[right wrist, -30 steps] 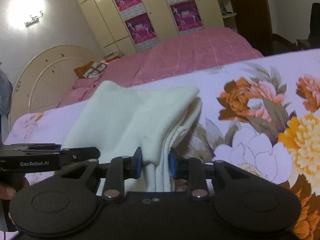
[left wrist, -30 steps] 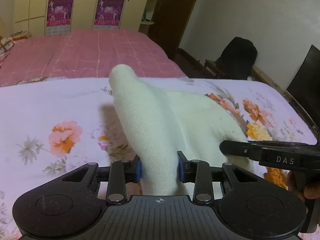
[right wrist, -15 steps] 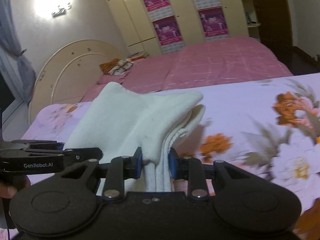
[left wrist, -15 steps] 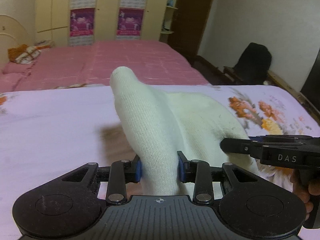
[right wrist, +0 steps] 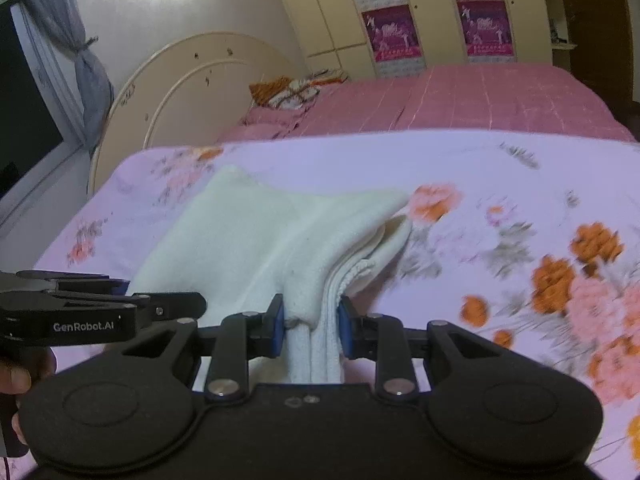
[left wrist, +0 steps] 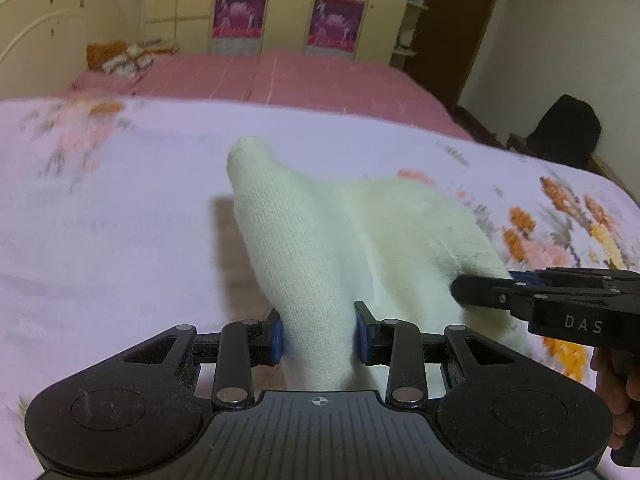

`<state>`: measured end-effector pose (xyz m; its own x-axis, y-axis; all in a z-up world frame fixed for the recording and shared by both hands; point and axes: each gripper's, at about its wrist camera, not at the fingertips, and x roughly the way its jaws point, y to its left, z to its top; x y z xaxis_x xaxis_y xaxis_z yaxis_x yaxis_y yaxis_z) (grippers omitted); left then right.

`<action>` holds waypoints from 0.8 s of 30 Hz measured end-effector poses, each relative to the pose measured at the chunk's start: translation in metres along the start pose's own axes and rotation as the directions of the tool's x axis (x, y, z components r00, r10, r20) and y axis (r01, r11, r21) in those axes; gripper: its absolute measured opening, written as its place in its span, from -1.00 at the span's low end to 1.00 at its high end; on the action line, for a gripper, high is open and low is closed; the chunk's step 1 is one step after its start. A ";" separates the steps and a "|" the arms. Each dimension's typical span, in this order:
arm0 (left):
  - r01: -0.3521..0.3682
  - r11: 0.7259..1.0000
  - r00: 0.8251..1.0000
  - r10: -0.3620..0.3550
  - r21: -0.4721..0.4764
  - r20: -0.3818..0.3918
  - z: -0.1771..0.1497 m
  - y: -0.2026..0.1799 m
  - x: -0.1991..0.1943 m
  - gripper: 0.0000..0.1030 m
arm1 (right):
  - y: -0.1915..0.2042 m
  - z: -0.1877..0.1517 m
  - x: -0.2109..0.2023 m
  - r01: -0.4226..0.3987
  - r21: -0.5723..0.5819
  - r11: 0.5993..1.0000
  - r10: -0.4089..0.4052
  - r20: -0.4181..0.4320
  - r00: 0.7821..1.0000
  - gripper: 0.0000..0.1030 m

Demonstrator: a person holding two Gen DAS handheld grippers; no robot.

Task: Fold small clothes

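A folded cream knit garment [left wrist: 360, 236] hangs between both grippers, above a lilac floral bedspread [left wrist: 100, 220]. My left gripper [left wrist: 319, 338] is shut on one bunched edge of it. My right gripper [right wrist: 312, 330] is shut on the opposite edge of the garment [right wrist: 256, 248], where several layers show. The right gripper also shows at the right of the left wrist view [left wrist: 560, 300], and the left gripper at the left of the right wrist view [right wrist: 100, 312]. The garment's far corners droop toward the bedspread.
A pink checked bed [right wrist: 460, 100] lies behind the floral bedspread [right wrist: 500, 208], with a cream headboard [right wrist: 192, 80] and a patterned pillow [right wrist: 296, 90]. A wardrobe with purple posters [left wrist: 288, 12] lines the back wall. A black chair [left wrist: 568, 132] stands at the right.
Both grippers have carried the garment leftward across the bedspread, toward the headboard side. Their grip on it has not changed.
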<state>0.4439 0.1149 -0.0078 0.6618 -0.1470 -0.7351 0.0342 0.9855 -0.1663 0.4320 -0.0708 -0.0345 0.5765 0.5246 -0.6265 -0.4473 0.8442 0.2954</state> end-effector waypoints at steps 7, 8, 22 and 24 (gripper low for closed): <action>-0.042 0.998 0.999 0.043 -0.037 0.027 -0.023 0.013 0.014 0.52 | -0.021 -0.015 0.019 0.041 0.066 0.997 -0.036 -0.073 0.997 -0.48; -0.033 0.998 0.999 0.034 -0.055 0.023 -0.025 0.016 0.015 0.53 | -0.022 -0.014 0.019 0.037 0.072 0.997 -0.032 -0.076 0.997 -0.46; 0.006 0.999 0.980 0.001 -0.037 0.197 0.011 -0.002 0.005 0.14 | 0.005 0.019 0.002 0.059 -0.056 0.997 -0.056 0.057 0.997 -0.60; -0.012 0.999 0.994 0.016 -0.039 0.107 0.008 -0.005 0.032 0.14 | 0.008 0.019 0.015 0.081 -0.093 0.992 -0.079 0.025 0.997 -0.60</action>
<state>0.4710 0.1056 -0.0249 0.7388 -0.1210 -0.6630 -0.0034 0.9831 -0.1832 0.4507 -0.0540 -0.0278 0.6266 0.4592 -0.6297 -0.4608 0.8699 0.1759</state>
